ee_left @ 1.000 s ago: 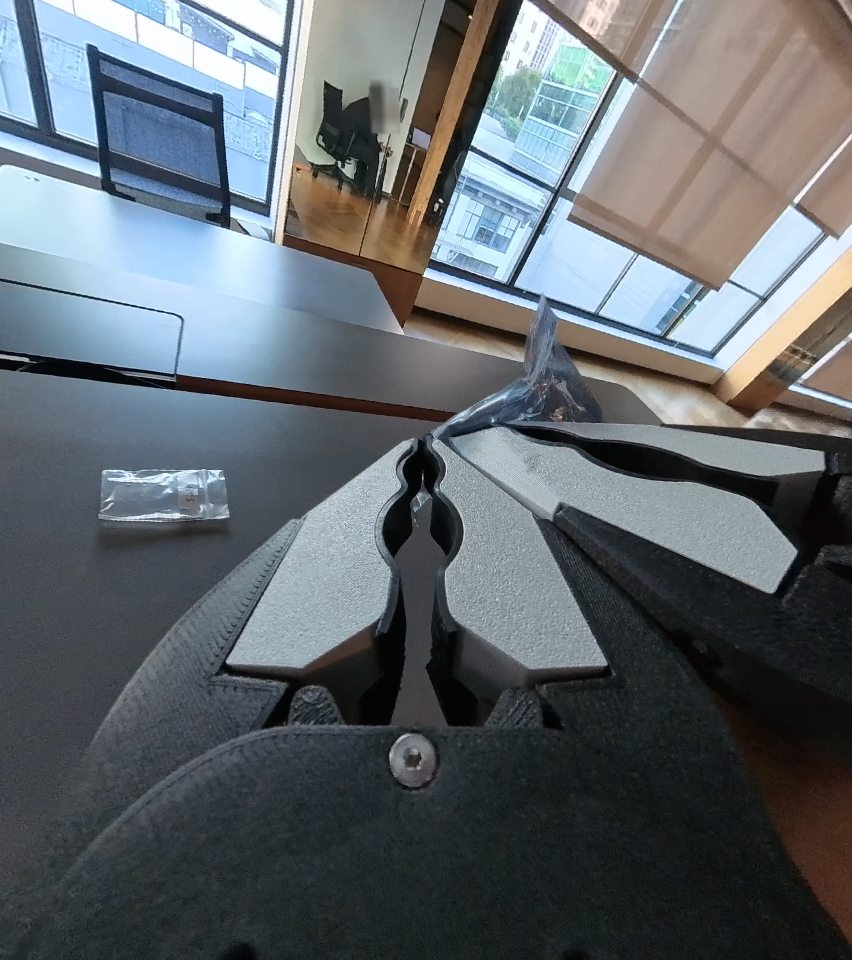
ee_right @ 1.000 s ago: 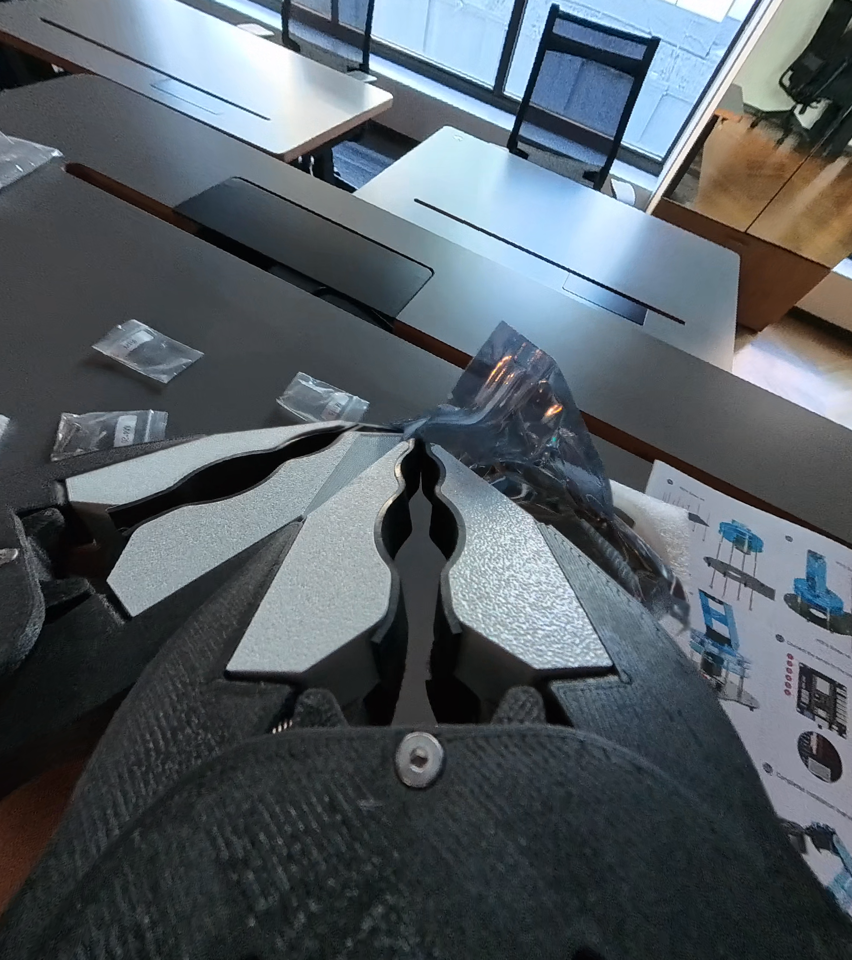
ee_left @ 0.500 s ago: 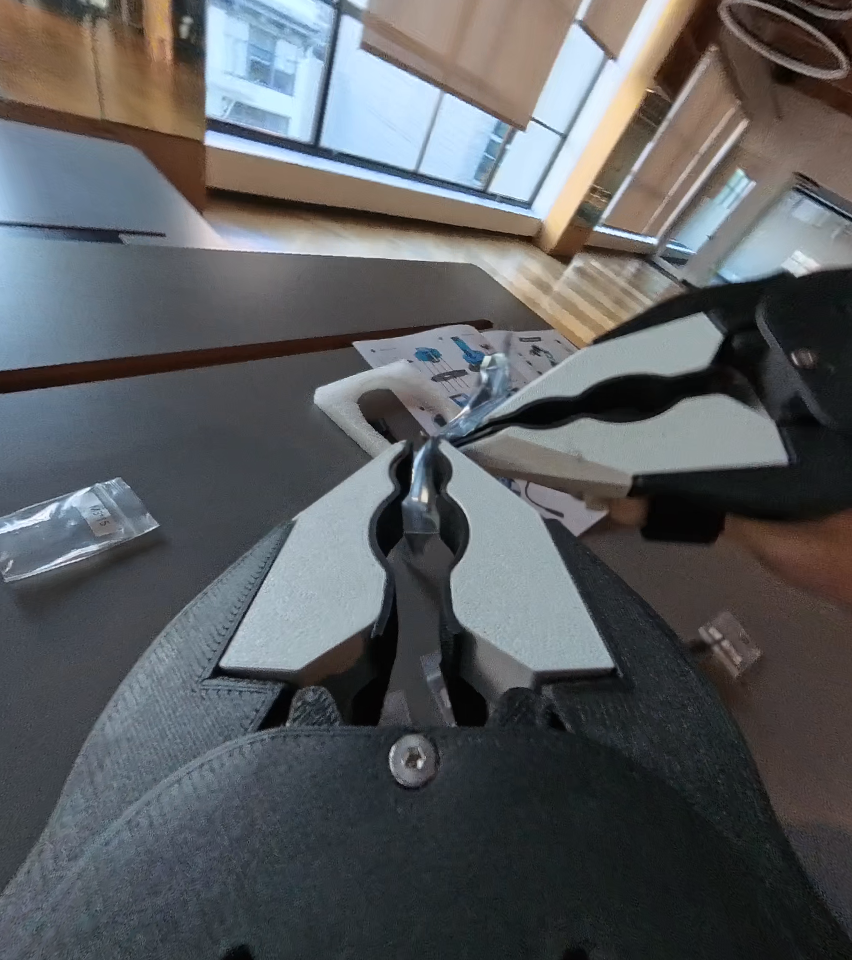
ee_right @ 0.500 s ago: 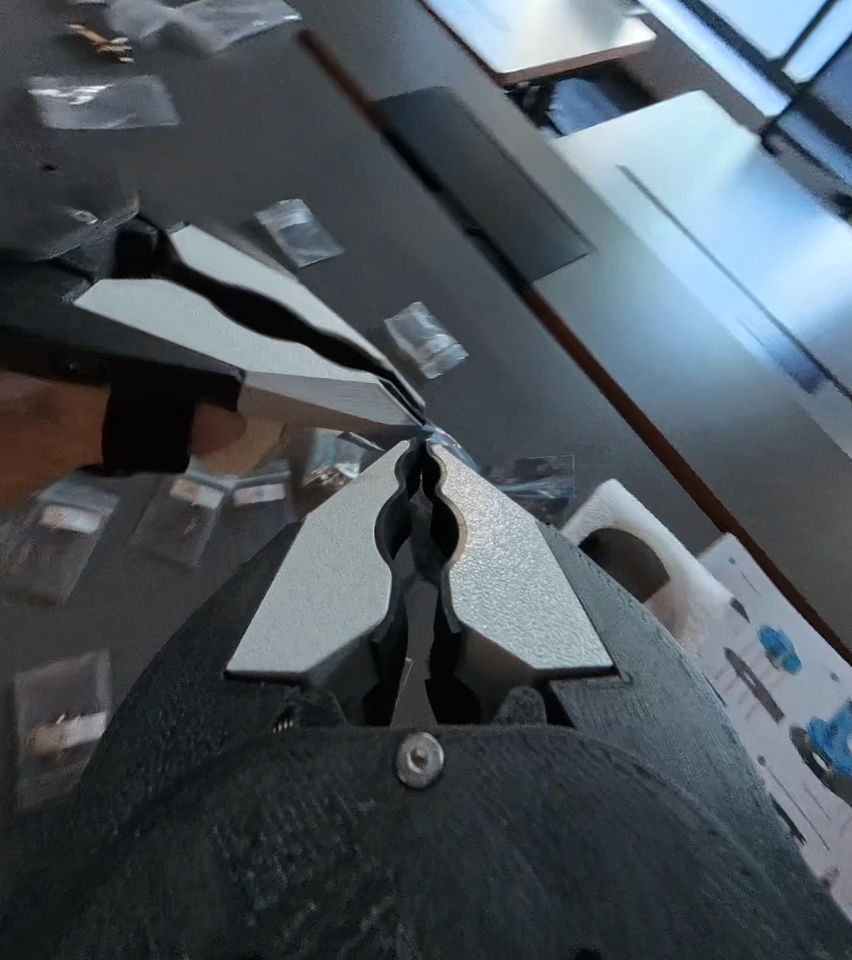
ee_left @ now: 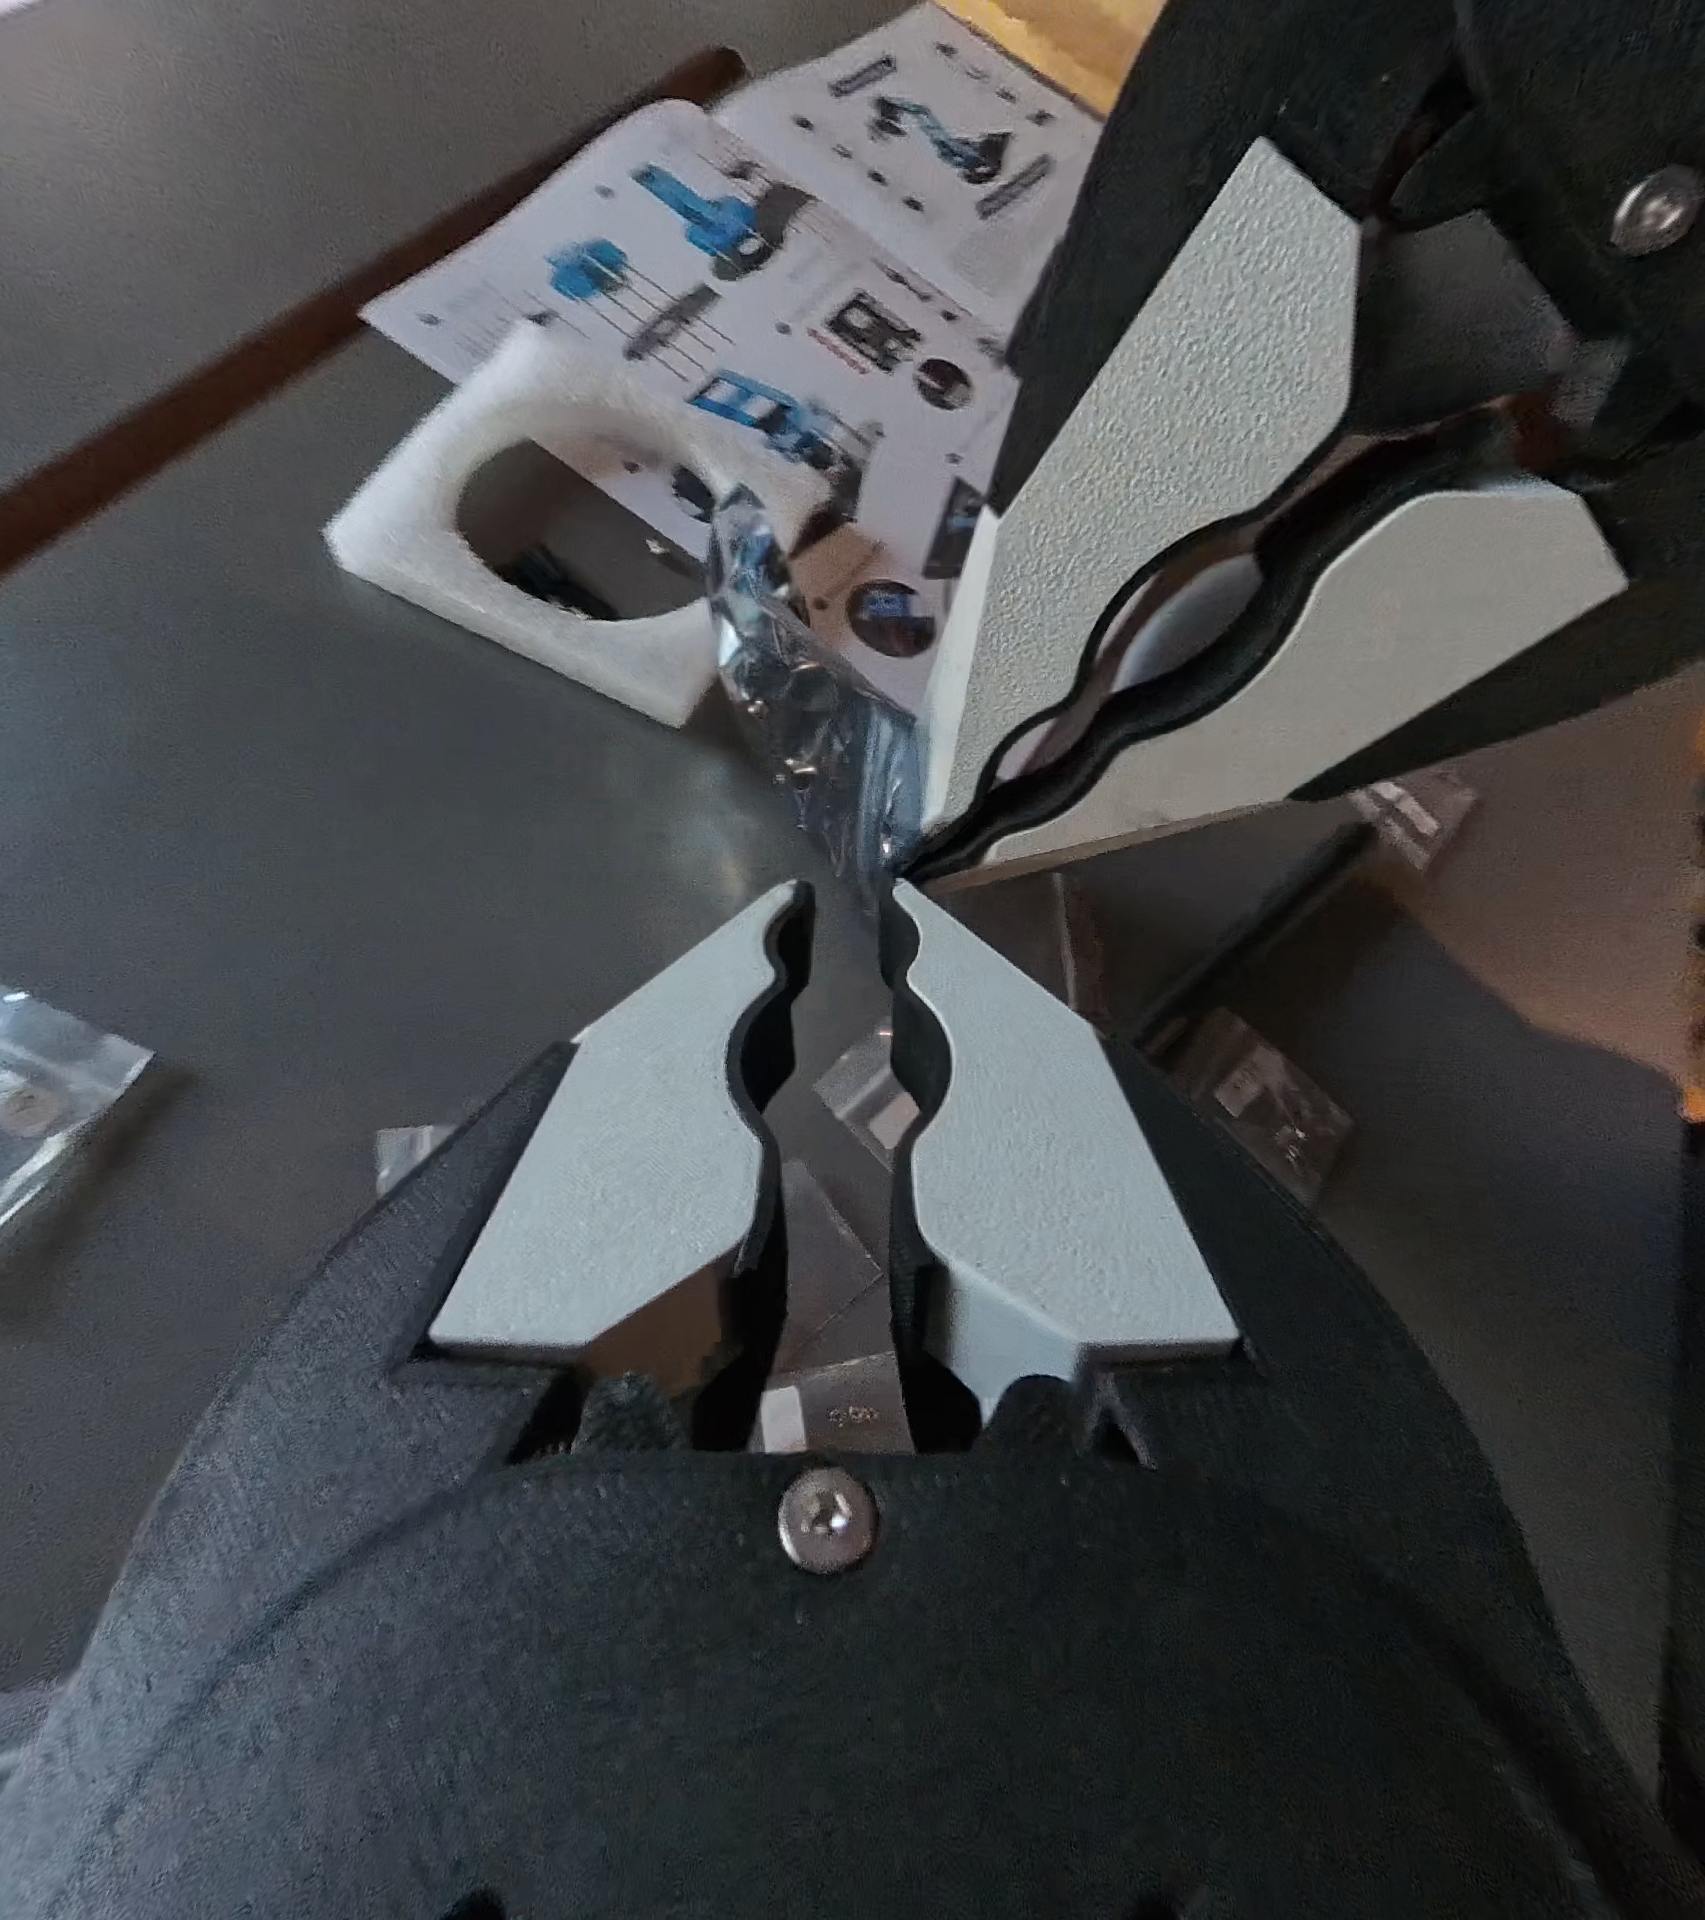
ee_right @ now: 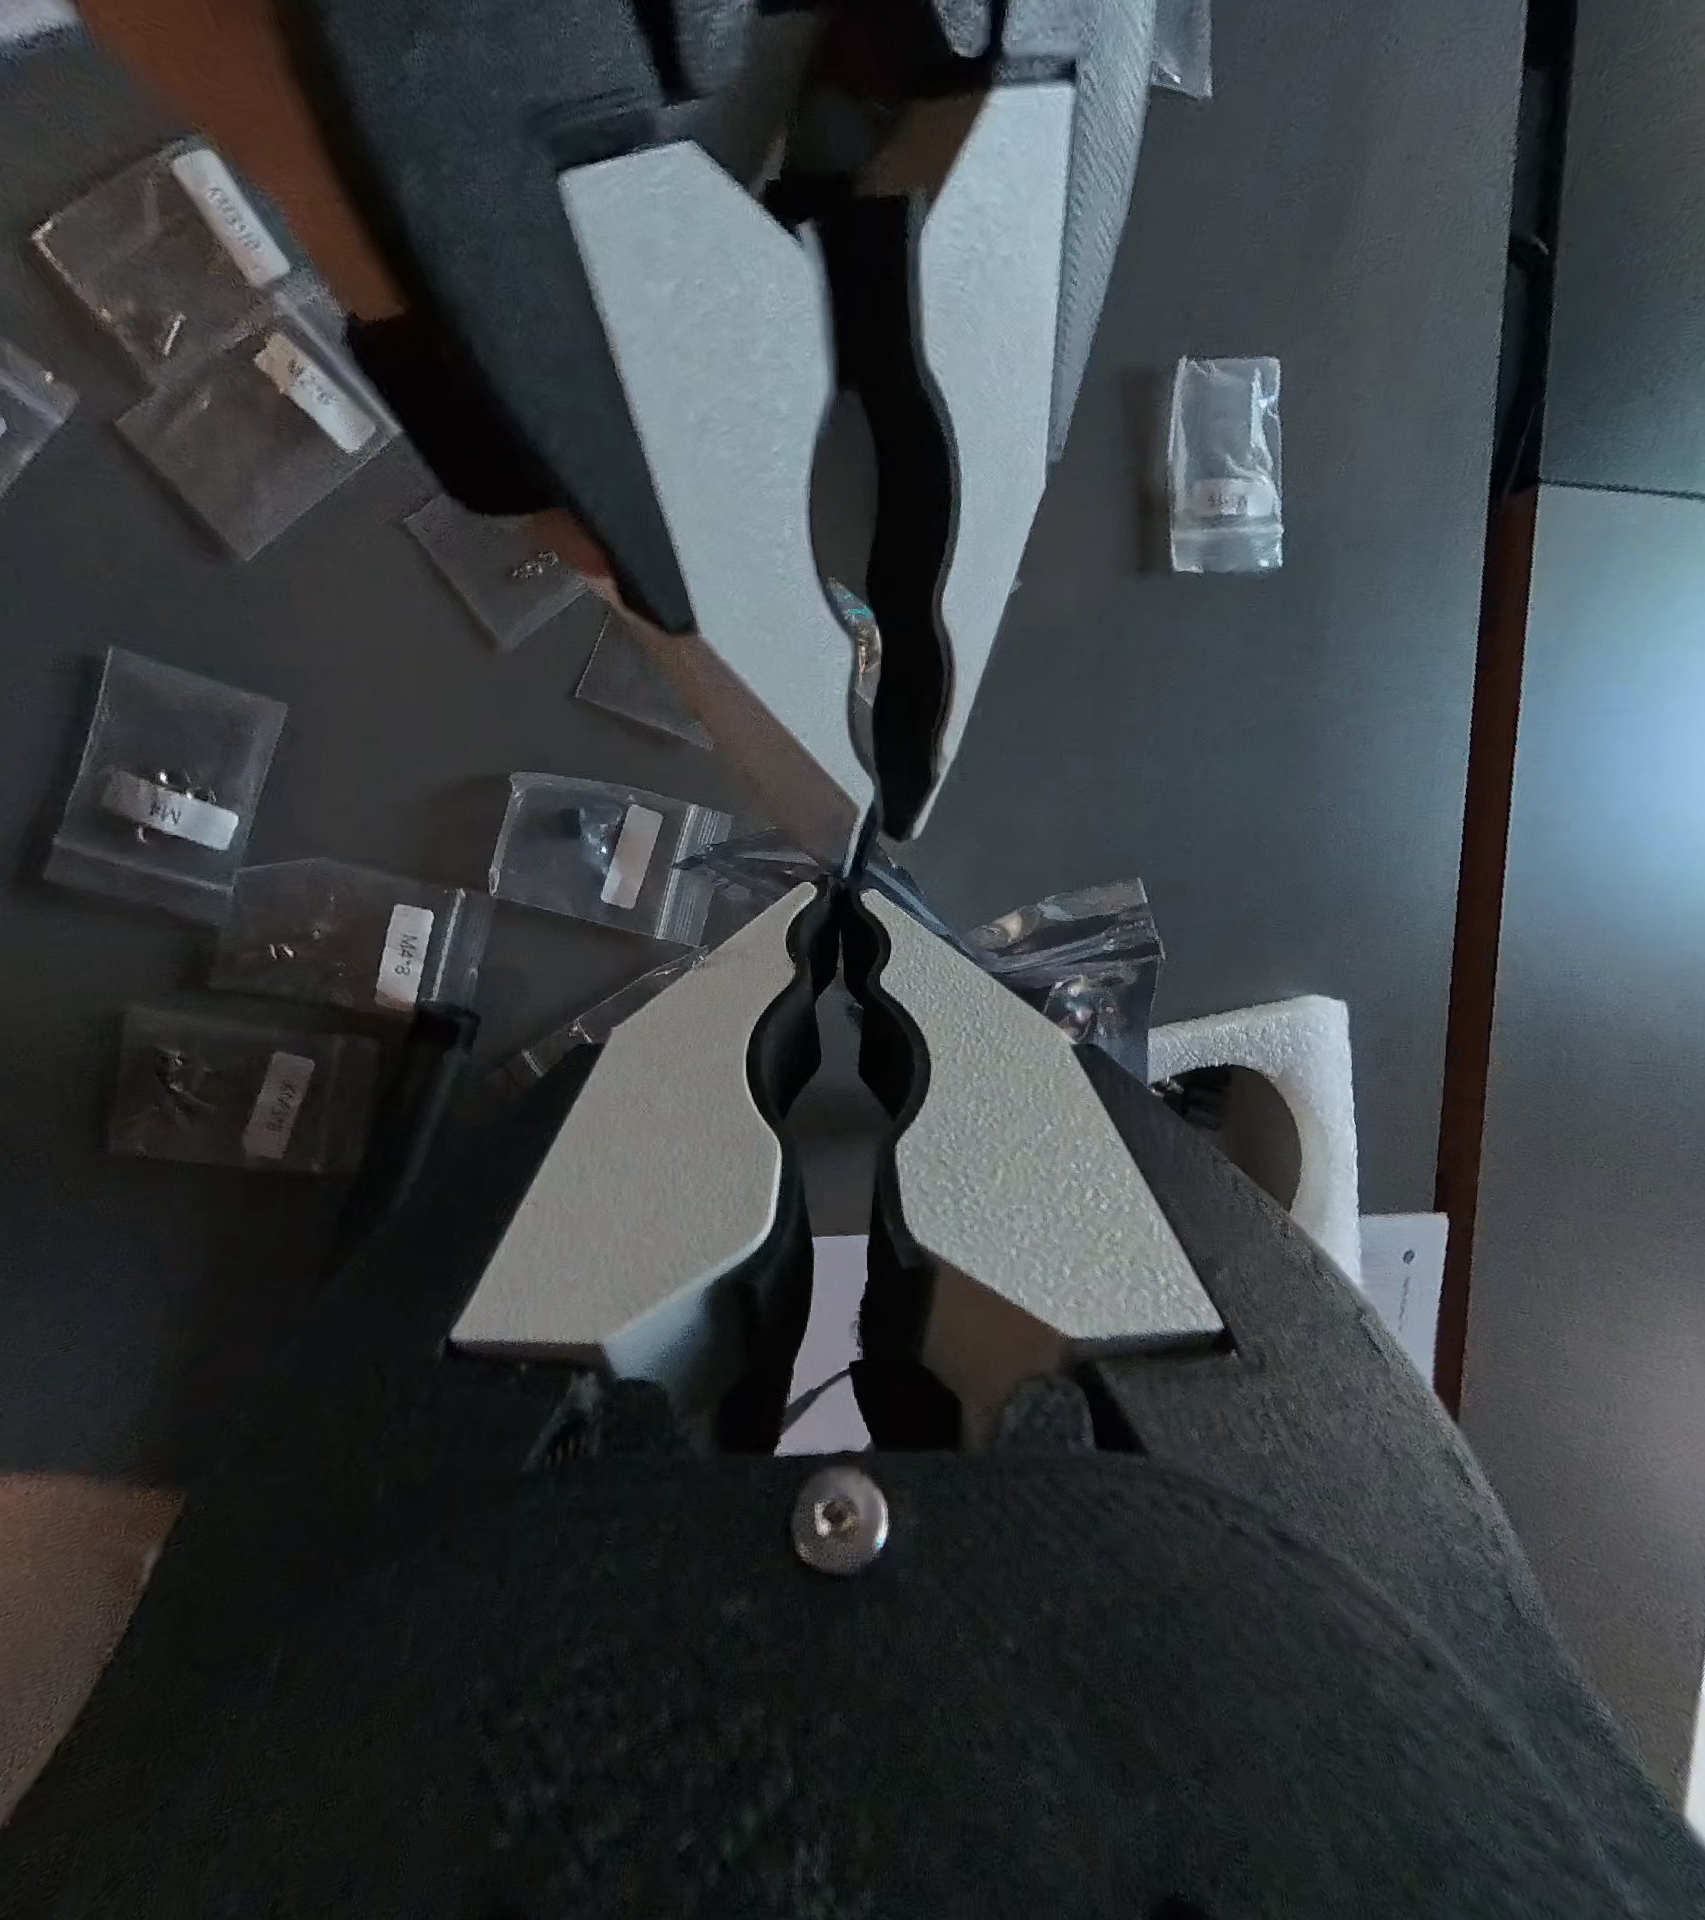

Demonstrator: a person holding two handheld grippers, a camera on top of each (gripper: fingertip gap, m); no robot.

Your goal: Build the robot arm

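Note:
A crumpled blue-tinted see-through bag (ee_left: 806,717) with small metal parts hangs above the dark table (ee_left: 204,779). My right gripper (ee_right: 840,885) is shut on one edge of it, and the rest of the bag (ee_right: 1076,945) spreads out to its right. In the left wrist view the right gripper (ee_left: 915,868) comes in from the upper right, tip to tip with mine. My left gripper (ee_left: 846,891) has its jaws a little apart, with table showing between them and the bag's edge right at its tips. It shows from above in the right wrist view (ee_right: 889,826).
A white foam block (ee_left: 515,499) with a round cut-out lies on a printed instruction sheet (ee_left: 827,260) beyond the bag. Several small clear bags of screws (ee_right: 162,821) lie on the table to the left, and one (ee_right: 1227,468) to the right. A table seam (ee_right: 1471,831) runs alongside. Only a small space, under 4 cm, lies between the two pairs of fingers.
Both grippers have tipped down to look at the table. The left gripper, shut on the bag before, now has its jaws apart. The right gripper still grips the bag.

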